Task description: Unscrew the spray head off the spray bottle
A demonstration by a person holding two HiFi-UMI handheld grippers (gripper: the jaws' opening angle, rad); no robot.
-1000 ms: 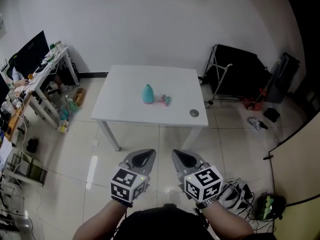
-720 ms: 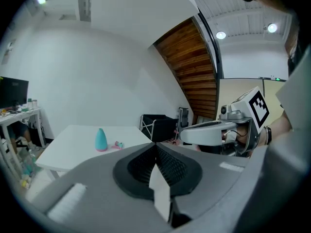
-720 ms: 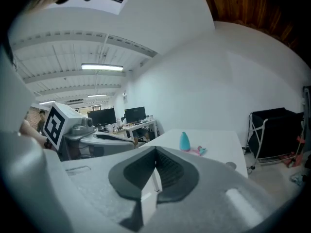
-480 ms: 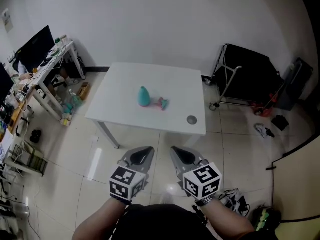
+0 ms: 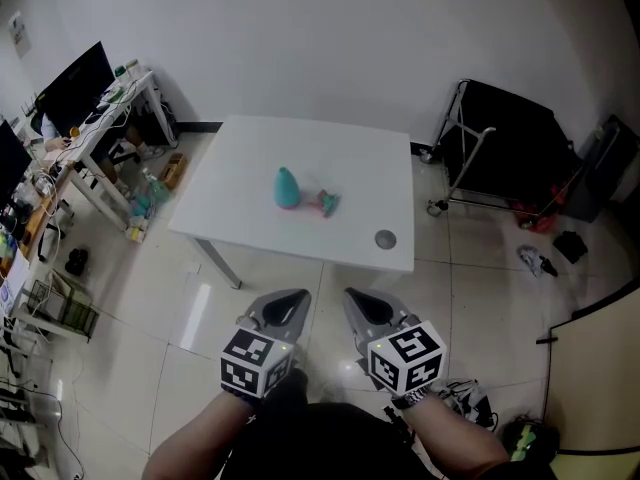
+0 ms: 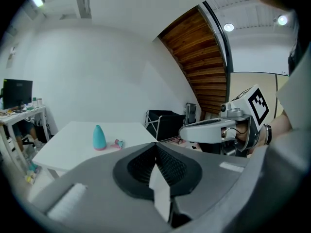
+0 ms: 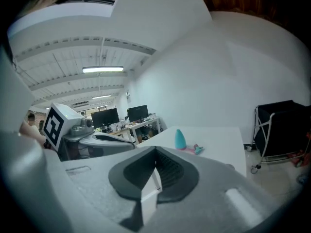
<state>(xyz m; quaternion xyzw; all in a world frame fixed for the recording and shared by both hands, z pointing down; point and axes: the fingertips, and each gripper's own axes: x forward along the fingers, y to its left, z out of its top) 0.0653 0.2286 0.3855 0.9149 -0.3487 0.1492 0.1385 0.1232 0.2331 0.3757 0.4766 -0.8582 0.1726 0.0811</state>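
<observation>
Nearer the white table (image 5: 240, 233) than a second ago, the left gripper (image 5: 286, 305) and right gripper (image 5: 361, 306) hang side by side short of its near edge, each claw pressed together on nothing. Mid-table, the teal spray bottle (image 5: 287, 188) stands upright, with a pink-and-teal piece (image 5: 327, 203) just beside it.

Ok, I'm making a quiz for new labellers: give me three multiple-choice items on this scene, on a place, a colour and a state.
1. The bottle stands: A on the table; B on the floor; C on a chair.
2. The bottle is: A red; B teal; C black.
3. The left gripper has its fingers: A wide apart; B shut, empty; C shut on the bottle.
Answers: 1 A, upright on the white top; 2 B, teal body; 3 B, fingers meet, nothing between.
</observation>
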